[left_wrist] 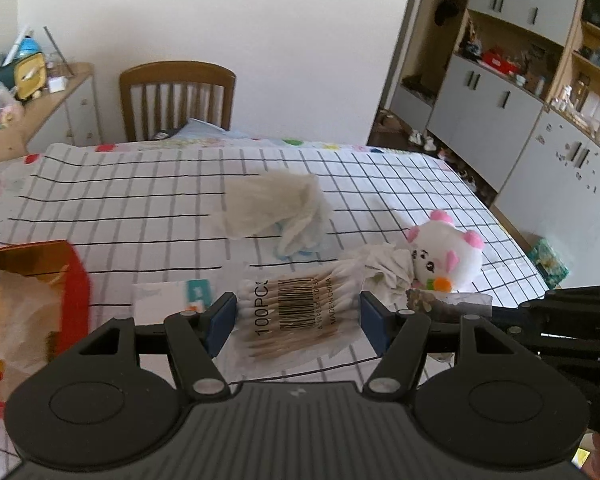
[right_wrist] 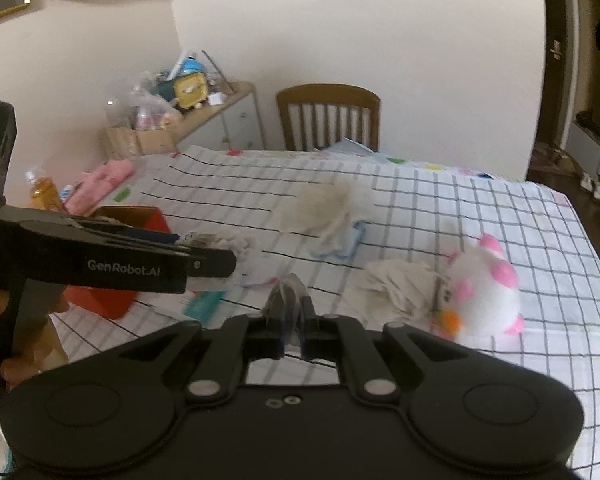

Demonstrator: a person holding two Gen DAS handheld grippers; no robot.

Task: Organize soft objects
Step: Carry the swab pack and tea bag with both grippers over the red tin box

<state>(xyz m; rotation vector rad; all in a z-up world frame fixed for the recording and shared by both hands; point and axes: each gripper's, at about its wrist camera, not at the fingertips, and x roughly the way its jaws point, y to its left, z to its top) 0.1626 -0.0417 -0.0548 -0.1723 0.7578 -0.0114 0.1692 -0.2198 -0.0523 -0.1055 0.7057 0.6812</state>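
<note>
The left tongs gripped a clear plastic packet of wooden-stemmed cotton swabs by its two ends above the checked counter; its long axis ran crosswise between the blue pads, swab stems pointing side to side. The right tongs were pinched nearly closed on a scrap of clear plastic film. A white-and-pink plush toy lay beside a crumpled white cloth.

We take the plush toy as our landmark on the table. Touching its left side lies a crumpled cloth. Left of that cloth, the cotton swab packet sits between the left gripper fingers. Behind and left of the toy lies a fluffy cloth. Far left stands a box; a chair stands behind the table.
</note>
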